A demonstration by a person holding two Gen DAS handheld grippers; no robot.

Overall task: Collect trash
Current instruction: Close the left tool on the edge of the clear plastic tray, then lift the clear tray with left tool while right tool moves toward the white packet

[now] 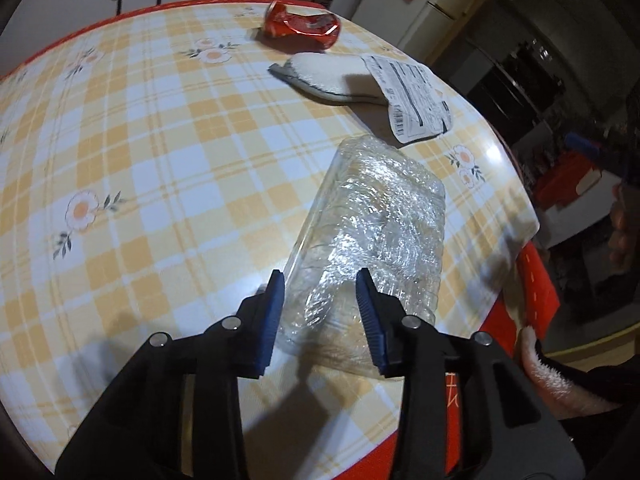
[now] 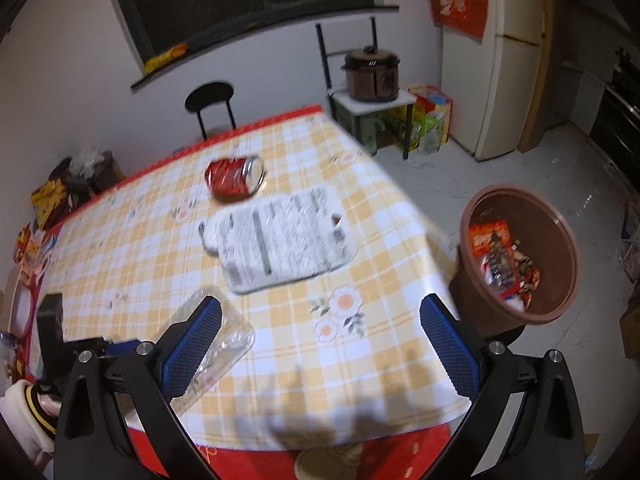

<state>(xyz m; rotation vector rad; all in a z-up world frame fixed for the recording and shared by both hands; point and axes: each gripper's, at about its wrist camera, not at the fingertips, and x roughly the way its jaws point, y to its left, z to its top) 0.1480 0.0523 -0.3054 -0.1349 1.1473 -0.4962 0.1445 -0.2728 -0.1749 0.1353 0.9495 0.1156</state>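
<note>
The left hand-held gripper (image 1: 320,280) straddles the near end of a crushed clear plastic bottle (image 1: 372,224) lying on its side on the tabletop (image 1: 160,140), its blue pads at either flank with the bottle between them; whether they already press on the plastic I cannot tell. The right hand-held gripper (image 2: 320,312) hangs above the near edge with its jaws spread wide and nothing between them. The likely trouble is the bottle itself: thin, slick and already crumpled, it could buckle or squirt out sideways if the pads bite only on the tapered end, and a shallow hold might let it swing and drop on the way to the brown bin (image 2: 520,256), which stands on the floor off the tabletop's right side and already holds wrappers. Other trash waits farther back: a printed white packet (image 1: 412,96) overlapping a white-and-grey fabric piece (image 1: 324,76), and a crushed red can (image 1: 304,26) beyond them. None of these touches the bottle, so the lift path looks unobstructed; a careless sweep toward the bin could brush the packet.
</note>
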